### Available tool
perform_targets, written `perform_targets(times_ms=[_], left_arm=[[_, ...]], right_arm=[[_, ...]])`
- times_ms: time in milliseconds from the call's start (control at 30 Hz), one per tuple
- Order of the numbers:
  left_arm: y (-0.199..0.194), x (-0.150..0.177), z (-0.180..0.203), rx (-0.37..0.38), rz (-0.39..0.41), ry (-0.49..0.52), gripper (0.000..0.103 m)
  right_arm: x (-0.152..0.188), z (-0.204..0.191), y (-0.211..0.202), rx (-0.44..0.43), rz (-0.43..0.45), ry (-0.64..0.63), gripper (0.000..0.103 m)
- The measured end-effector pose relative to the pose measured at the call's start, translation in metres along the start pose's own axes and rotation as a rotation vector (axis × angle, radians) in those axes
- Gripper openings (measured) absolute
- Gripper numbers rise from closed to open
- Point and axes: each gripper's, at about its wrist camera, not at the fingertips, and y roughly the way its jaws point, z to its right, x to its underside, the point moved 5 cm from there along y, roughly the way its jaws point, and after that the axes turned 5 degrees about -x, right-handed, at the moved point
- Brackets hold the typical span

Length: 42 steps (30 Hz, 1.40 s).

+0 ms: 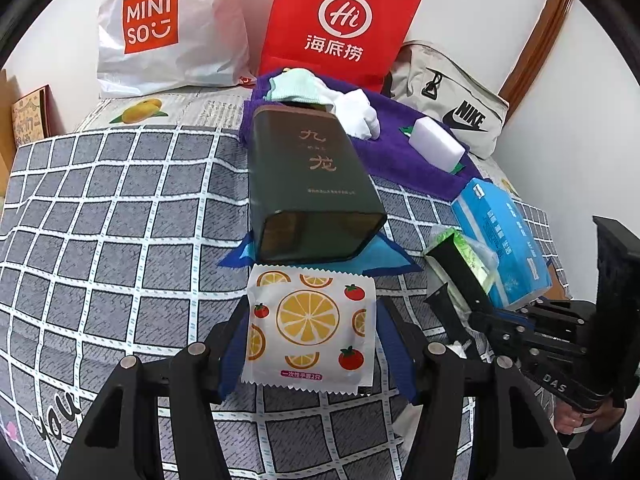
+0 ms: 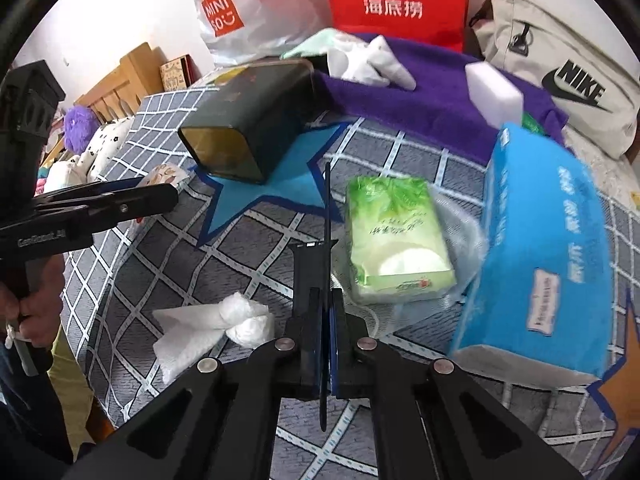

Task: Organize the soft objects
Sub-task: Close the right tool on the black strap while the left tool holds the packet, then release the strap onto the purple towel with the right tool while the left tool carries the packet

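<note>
My left gripper point(image 1: 310, 330) is shut on a white packet printed with oranges and tomatoes point(image 1: 310, 326), held just in front of the open mouth of a dark green tin point(image 1: 308, 184) lying on its side on a blue felt star point(image 2: 276, 188). My right gripper point(image 2: 325, 256) is shut on a thin dark flat piece point(image 2: 327, 204) seen edge-on. It also shows in the left wrist view point(image 1: 460, 276). Beside it lie a green tissue pack point(image 2: 396, 240), a blue tissue box point(image 2: 548, 240) and a crumpled white tissue point(image 2: 216, 328).
A purple towel point(image 1: 400, 152) at the back carries a white sponge point(image 1: 436, 142), a white cloth point(image 1: 360, 114) and a mint cloth point(image 1: 294, 86). Behind stand a Miniso bag point(image 1: 160, 28), a red paper bag point(image 1: 340, 20) and a Nike bag point(image 1: 452, 96). All rests on a grey checked bedspread point(image 1: 120, 220).
</note>
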Motion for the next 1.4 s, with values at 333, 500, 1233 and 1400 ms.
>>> perform_targets(times_ms=[333,500,1233,1400], left_arm=[[-0.020,-0.013,0.009,0.004,0.034,0.015,0.058],[-0.036,-0.021,0.011,-0.003,0.058,0.020,0.058],[-0.028,-0.088,0.036,-0.014,0.079,0.044,0.058],[-0.017,-0.105,0.043,-0.009,0.076,0.055,0.058]], right_arm=[[-0.013,0.002,-0.028,0.001,0.043,-0.003,0.003],[-0.023,0.007,-0.043,0.003,0.072,0.005,0.003],[-0.091,0.070,-0.070,0.068,0.159,0.062,0.003],[-0.111,0.093,-0.070,0.108,0.172,0.090,0.003]])
